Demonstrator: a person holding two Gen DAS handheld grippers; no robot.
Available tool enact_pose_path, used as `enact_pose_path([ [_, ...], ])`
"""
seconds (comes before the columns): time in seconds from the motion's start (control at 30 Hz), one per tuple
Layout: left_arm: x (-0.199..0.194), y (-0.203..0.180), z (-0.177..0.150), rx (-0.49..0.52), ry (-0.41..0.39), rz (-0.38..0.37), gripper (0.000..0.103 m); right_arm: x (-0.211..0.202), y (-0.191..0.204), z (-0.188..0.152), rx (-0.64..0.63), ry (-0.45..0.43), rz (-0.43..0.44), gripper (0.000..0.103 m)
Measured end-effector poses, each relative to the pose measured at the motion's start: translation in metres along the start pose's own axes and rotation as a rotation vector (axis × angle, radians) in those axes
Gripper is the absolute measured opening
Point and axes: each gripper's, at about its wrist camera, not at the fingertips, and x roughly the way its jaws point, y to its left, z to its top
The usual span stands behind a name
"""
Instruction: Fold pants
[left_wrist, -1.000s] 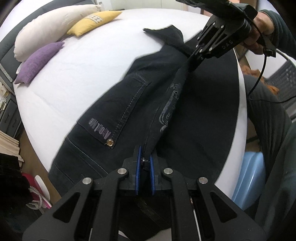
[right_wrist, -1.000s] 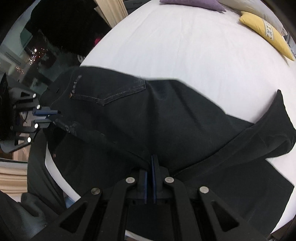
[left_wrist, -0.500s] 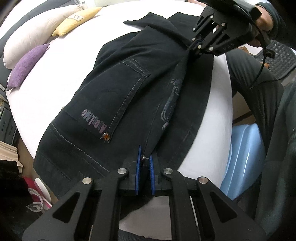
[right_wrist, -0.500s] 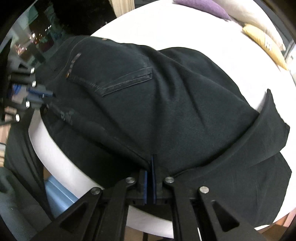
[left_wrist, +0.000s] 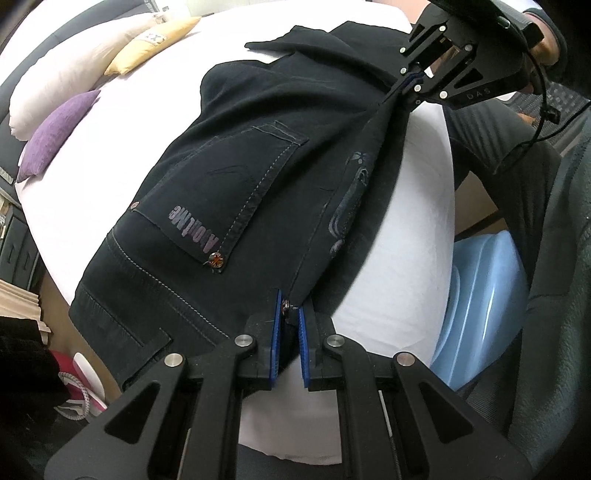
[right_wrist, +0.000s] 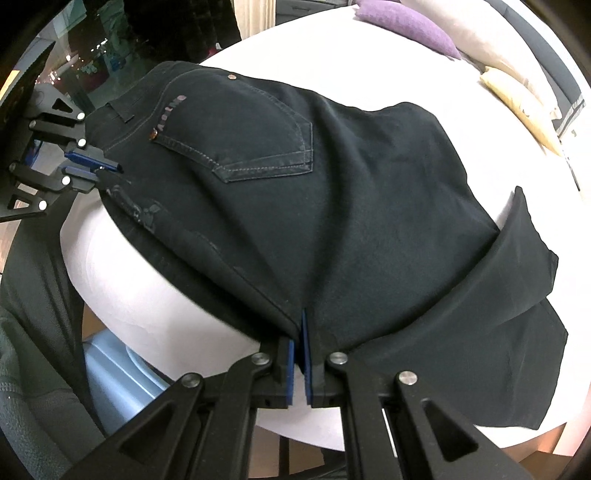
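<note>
Pants (left_wrist: 236, 192) are spread across the white bed (left_wrist: 417, 236), back pocket up. Left gripper (left_wrist: 290, 325) and right gripper (right_wrist: 300, 332) both pinch the near folded edge, jaws clamped on the fabric.

Pants (left_wrist: 236, 192) on bed (left_wrist: 406, 258), pillows (left_wrist: 62, 96) behind.

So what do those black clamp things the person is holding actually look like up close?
Each tool is matte black, built from flat angular struts with triangular cut-outs and round silver bolt heads. The left tool ends in two slim fingers lined with ridged blue pads; so does the right tool. Seen from the left camera, the right one carries small "DAS" lettering and a thin black cable. The person's sleeve is dark.
</note>
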Motion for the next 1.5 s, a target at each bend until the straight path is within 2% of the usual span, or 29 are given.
enact_pose_path([
  [0.17, 0.000, 0.001, -0.007, -0.019, -0.012, 0.004, 0.007, 0.017, -0.020, 0.031, -0.005, -0.003, -0.014, 0.005],
  [0.2, 0.002, 0.003, -0.007, -0.028, -0.018, 0.005, 0.007, 0.018, -0.030, 0.025, -0.007, -0.006, -0.020, 0.005],
  [0.3, 0.006, 0.010, -0.008, -0.083, -0.035, -0.014, 0.009, 0.034, -0.044, 0.042, -0.010, -0.016, -0.037, 0.008],
  [0.33, 0.005, 0.011, -0.009, -0.096, -0.036, -0.013, 0.010, 0.033, -0.044, 0.037, -0.022, -0.025, -0.055, 0.008],
  [0.5, -0.011, 0.012, -0.015, -0.134, -0.008, -0.030, 0.013, 0.040, -0.065, 0.064, 0.004, -0.049, -0.058, 0.013],
  [0.53, -0.016, 0.014, -0.018, -0.152, -0.002, -0.046, 0.013, 0.038, -0.075, 0.059, 0.011, -0.053, -0.054, 0.015],
  [0.6, -0.030, 0.019, -0.022, -0.188, -0.008, -0.034, 0.013, 0.042, -0.087, 0.075, 0.024, -0.057, -0.044, 0.020],
  [0.67, -0.043, 0.021, -0.020, -0.222, -0.030, -0.015, 0.013, 0.048, -0.098, 0.090, 0.034, -0.051, -0.041, 0.035],
  [0.73, -0.055, 0.024, -0.005, -0.268, -0.084, -0.007, 0.013, 0.041, -0.108, 0.100, 0.065, -0.068, -0.007, 0.044],
  [0.77, -0.057, 0.022, 0.003, -0.283, -0.111, -0.009, 0.013, 0.035, -0.110, 0.092, 0.082, -0.085, 0.006, 0.045],
  [0.87, -0.051, 0.021, 0.037, -0.352, -0.187, -0.054, 0.013, 0.028, -0.138, 0.120, 0.141, -0.144, 0.037, 0.045],
  [0.97, -0.028, 0.020, 0.069, -0.409, -0.217, -0.108, 0.013, 0.043, -0.170, 0.143, 0.201, -0.175, 0.077, 0.045],
  [1.0, -0.016, 0.020, 0.079, -0.431, -0.217, -0.113, 0.013, 0.051, -0.182, 0.150, 0.228, -0.188, 0.114, 0.045],
  [1.03, -0.002, 0.021, 0.088, -0.461, -0.200, -0.124, 0.013, 0.059, -0.194, 0.142, 0.252, -0.190, 0.142, 0.045],
  [1.07, 0.012, 0.022, 0.094, -0.485, -0.170, -0.141, 0.013, 0.076, -0.210, 0.148, 0.302, -0.161, 0.172, 0.045],
  [1.13, 0.045, 0.026, 0.100, -0.525, -0.067, -0.163, 0.013, 0.094, -0.223, 0.138, 0.349, -0.125, 0.208, 0.046],
  [1.17, 0.062, 0.028, 0.098, -0.556, -0.026, -0.167, 0.013, 0.095, -0.232, 0.141, 0.353, -0.143, 0.217, 0.048],
  [1.23, 0.068, 0.030, 0.094, -0.591, -0.049, -0.192, 0.013, 0.092, -0.243, 0.143, 0.337, -0.143, 0.217, 0.048],
  [1.3, 0.062, 0.031, 0.098, -0.602, -0.035, -0.190, 0.013, 0.077, -0.256, 0.141, 0.364, -0.167, 0.246, 0.048],
  [1.33, 0.053, 0.032, 0.102, -0.609, -0.045, -0.175, 0.013, 0.062, -0.250, 0.131, 0.391, -0.188, 0.249, 0.049],
  [1.37, 0.044, 0.032, 0.108, -0.606, -0.078, -0.180, 0.013, 0.055, -0.269, 0.135, 0.424, -0.214, 0.227, 0.052],
  [1.4, 0.035, 0.033, 0.116, -0.601, -0.117, -0.193, 0.013, 0.047, -0.301, 0.146, 0.476, -0.247, 0.174, 0.054],
  [1.43, 0.027, 0.034, 0.128, -0.595, -0.151, -0.196, 0.013, 0.043, -0.317, 0.151, 0.509, -0.265, 0.148, 0.057],
  [1.5, 0.025, 0.036, 0.149, -0.593, -0.192, -0.196, 0.013, 0.043, -0.372, 0.177, 0.610, -0.297, 0.093, 0.058],
])
